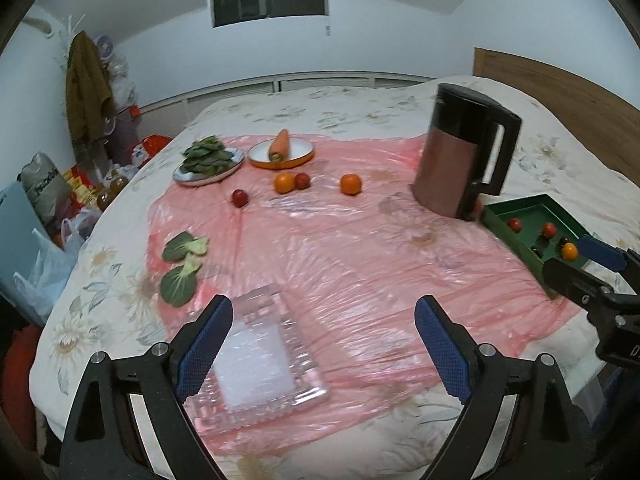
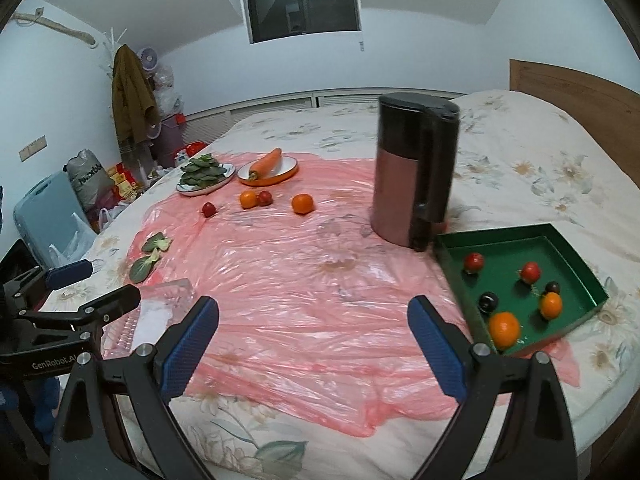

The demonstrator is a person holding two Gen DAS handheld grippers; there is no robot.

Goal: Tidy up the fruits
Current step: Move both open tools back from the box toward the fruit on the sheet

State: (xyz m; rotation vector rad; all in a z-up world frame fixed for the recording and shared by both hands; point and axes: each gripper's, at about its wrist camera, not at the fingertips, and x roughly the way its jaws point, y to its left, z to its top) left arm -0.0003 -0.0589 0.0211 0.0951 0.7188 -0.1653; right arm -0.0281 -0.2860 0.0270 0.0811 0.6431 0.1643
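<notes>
Left wrist view: from near edge of bed, looking forward and down across pink sheet (image 1: 320, 264); own fingers at bottom, kettle (image 1: 460, 152) right of centre, green tray (image 1: 496, 224) at right edge.
Right wrist view: similar height and tilt, set further right; kettle (image 2: 412, 176) centre, green tray (image 2: 452, 264) lower right, close.
Shared: pink sheet (image 2: 304, 280), kettle, tray, window.

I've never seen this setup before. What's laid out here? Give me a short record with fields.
surface: pink plastic sheet over a flowered bedspread
green tray: two oranges, two red fruits, two dark fruits
loose fruit: two oranges and two red fruits on the sheet
vegetables: carrot on an orange-rimmed plate, greens on another plate
kettle: upright beside the tray
left tool: open, empty
right tool: open, empty
</notes>
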